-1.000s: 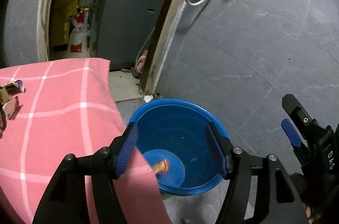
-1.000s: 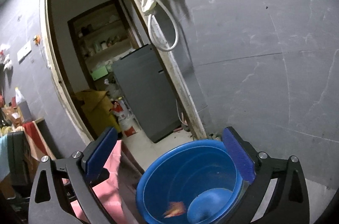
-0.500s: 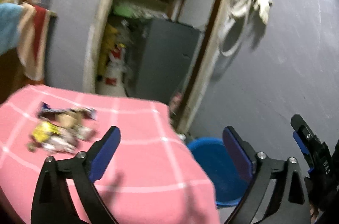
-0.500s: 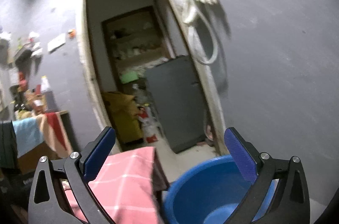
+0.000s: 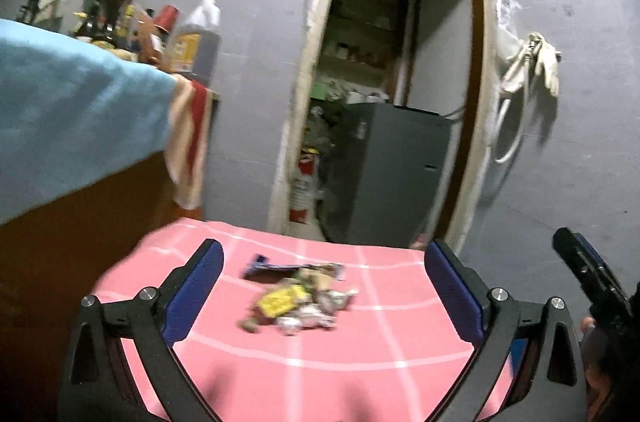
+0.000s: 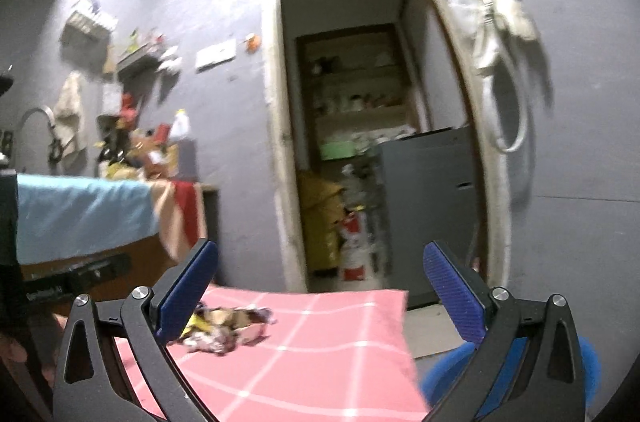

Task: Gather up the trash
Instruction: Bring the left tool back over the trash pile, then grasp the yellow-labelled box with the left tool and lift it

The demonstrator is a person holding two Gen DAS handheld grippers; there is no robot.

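Two grippers are facing a table draped in a pink checked cloth [image 5: 360,362], each with its blue-padded fingers spread wide and gripping nothing. The left gripper [image 5: 324,290] is hovering over the cloth, its fingers [image 5: 196,290] framing a small pile of crumpled wrappers [image 5: 298,296], the trash, which is lying loose on the cloth near the far edge, apart from both pads. In that view the right gripper is showing only as a dark tip at the right margin [image 5: 588,274]. From its own camera the right gripper [image 6: 320,290] is pointing roughly level toward an open doorway [image 6: 360,110]; the same trash pile [image 6: 224,328] is sitting just beyond its left pad [image 6: 188,290], with no contact visible. A blue basin [image 6: 444,378] is standing on the floor below the cloth's right corner, partly hidden by the right finger. Behind the table, a grey cabinet [image 5: 396,174] is standing inside the doorway, a white hose with gloves [image 5: 520,90] is hanging on the wall to the right, and a cluttered counter covered by a light-blue towel [image 5: 72,118] is occupying the left. Both views are blurred by motion.
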